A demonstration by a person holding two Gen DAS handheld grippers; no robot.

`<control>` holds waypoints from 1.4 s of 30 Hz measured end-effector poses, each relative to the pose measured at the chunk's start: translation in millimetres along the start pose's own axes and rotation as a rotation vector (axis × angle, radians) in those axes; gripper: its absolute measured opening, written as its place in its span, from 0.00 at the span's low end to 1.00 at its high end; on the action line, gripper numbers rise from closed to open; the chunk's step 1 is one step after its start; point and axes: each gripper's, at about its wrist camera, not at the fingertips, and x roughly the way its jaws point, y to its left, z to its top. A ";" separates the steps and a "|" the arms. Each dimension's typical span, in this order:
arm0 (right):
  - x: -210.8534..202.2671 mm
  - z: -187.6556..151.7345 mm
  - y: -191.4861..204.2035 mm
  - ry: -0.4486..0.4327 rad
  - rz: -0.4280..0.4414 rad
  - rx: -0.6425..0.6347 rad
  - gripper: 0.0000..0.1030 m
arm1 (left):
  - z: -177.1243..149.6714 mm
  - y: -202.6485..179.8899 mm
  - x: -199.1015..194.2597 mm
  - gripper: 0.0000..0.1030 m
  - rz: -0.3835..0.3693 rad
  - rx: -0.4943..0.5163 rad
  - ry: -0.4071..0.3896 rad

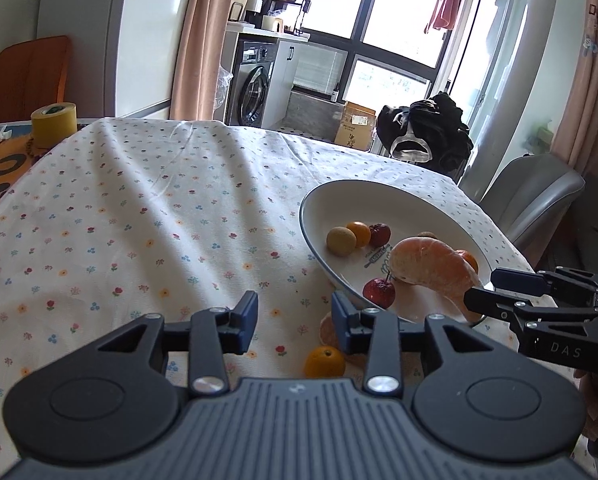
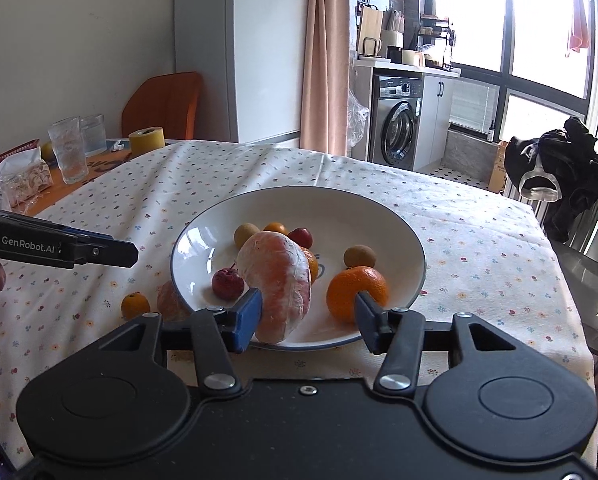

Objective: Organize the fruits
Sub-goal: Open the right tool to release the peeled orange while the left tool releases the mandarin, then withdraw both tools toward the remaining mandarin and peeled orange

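Observation:
A white plate (image 2: pixel 379 216) with a dark rim holds several small fruits: red ones, little oranges, brown ones and a mandarin (image 2: pixel 357 294). A large peeled citrus segment (image 2: pixel 277 288) rests on the plate's near side. It leans on the left finger of my right gripper (image 2: pixel 308 314), which is open, its other finger well apart from the fruit. My left gripper (image 1: pixel 295 322) is open and empty, low over the cloth left of the plate (image 1: pixel 319 216). A small orange (image 1: pixel 324 362) and another peeled piece (image 1: pixel 326 330) lie on the cloth by its right finger.
The table wears a flowered cloth (image 1: pixel 139 208). At its far left stand a yellow tape roll (image 2: pixel 147 140), two glasses (image 2: pixel 69 156) and a tissue pack (image 2: pixel 23 180). A grey chair (image 1: pixel 535 200) and dark clothes (image 1: pixel 431 132) are beyond the right edge.

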 end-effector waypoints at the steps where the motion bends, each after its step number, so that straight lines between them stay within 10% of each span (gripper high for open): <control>1: -0.7 -0.7 0.5 -0.002 -0.017 -0.007 0.49 | -1.0 0.8 -1.2 0.37 0.002 -0.004 0.000; 42: -12.5 -21.4 38.7 0.062 0.189 0.001 0.49 | -29.3 -12.9 -0.1 0.34 -0.048 0.068 0.048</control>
